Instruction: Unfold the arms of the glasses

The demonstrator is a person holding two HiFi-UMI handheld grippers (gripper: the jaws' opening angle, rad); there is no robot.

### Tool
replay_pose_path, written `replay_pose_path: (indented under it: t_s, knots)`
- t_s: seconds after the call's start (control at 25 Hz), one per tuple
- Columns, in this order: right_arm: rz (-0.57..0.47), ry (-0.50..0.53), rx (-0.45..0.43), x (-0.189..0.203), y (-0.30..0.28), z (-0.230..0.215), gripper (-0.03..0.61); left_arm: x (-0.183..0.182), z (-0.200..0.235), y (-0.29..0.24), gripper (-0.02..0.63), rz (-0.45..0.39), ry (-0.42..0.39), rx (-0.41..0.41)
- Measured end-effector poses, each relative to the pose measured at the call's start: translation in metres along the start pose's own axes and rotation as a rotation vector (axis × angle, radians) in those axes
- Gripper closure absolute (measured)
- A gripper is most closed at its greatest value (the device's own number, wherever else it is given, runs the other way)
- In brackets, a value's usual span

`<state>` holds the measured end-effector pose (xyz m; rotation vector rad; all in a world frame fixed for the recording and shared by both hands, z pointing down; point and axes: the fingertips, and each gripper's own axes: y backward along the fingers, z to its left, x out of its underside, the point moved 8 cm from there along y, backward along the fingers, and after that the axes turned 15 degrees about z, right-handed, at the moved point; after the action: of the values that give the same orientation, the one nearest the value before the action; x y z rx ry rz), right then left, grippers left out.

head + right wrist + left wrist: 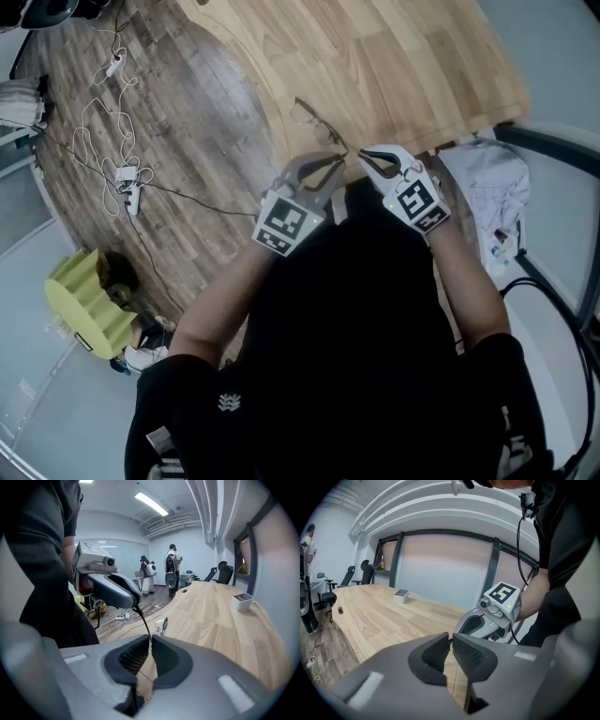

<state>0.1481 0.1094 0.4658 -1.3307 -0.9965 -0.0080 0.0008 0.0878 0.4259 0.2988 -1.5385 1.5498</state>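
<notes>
**Item: glasses, thin wire frame.**
Location: on the wooden counter, close to its curved near edge and just ahead of both your claws. The right gripper view shows one pale lens lying low on the wood.

**Left claw.**
Its halves are almost together. A dark sliver of the glasses' arm is pinched at the very tips. Bare wood shows through the slit lower down.

**Right claw.**
It is closed on the same thin arm. The arm enters between its ribbed pads and runs up to the tip of your left claw. In the head view the two claw tips sit just beside each other.

**Progress (judged).**
- The task is under way and not finished.
- You have one arm in hand at its free end. It looks drawn away from the frame rather than folded flat against it.
- How far its hinge has opened is too fine to read.
- The second arm cannot be made out in any view, so count it as still to do.

**Orientation.**
- In the head view the lens end lies up and to the left, away from you.
- The held arm's long axis runs from there down and to the right, toward your claws.
- The glasses seem to rest lens-end down on the counter, with the arm's free end lifted at your claws.

**Also present.**
A small grey tray sits further along the counter, well apart from the glasses.
</notes>
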Motion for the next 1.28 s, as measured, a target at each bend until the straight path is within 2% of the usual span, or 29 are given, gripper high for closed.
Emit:
replay_pose_path:
  t_s: [0.16, 0.2, 0.52, 0.64, 0.8, 1.0, 1.28]
  knots:
    - [0.018, 0.018, -0.01, 0.005, -0.007, 0.004, 0.558, -0.002, -0.003, -0.003, 0.58, 0.003, -0.002, 0.005]
    - [0.019, 0.022, -0.007, 0.006, -0.008, 0.005, 0.54, -0.003, -0.004, -0.003, 0.58, 0.0, -0.005, 0.006]
    - [0.04, 0.066, 0.014, 0.0, -0.017, 0.005, 0.52, -0.006, -0.007, 0.0, 0.552, -0.045, -0.011, 0.031]
    - [0.057, 0.091, 0.012, 0.0, -0.022, 0.007, 0.509, -0.01, -0.006, 0.008, 0.549, -0.088, -0.014, 0.001]
    - [0.054, 0.067, -0.002, 0.0, -0.028, 0.006, 0.502, -0.02, 0.007, 0.023, 0.531, -0.144, 0.006, -0.057]
    - [0.034, -0.01, -0.015, -0.003, -0.037, 0.0, 0.5, -0.023, 0.029, 0.034, 0.529, -0.151, 0.028, -0.13]
    - [0.071, -0.037, 0.066, 0.002, -0.032, -0.042, 0.5, -0.021, 0.053, 0.04, 0.529, -0.143, 0.062, -0.171]
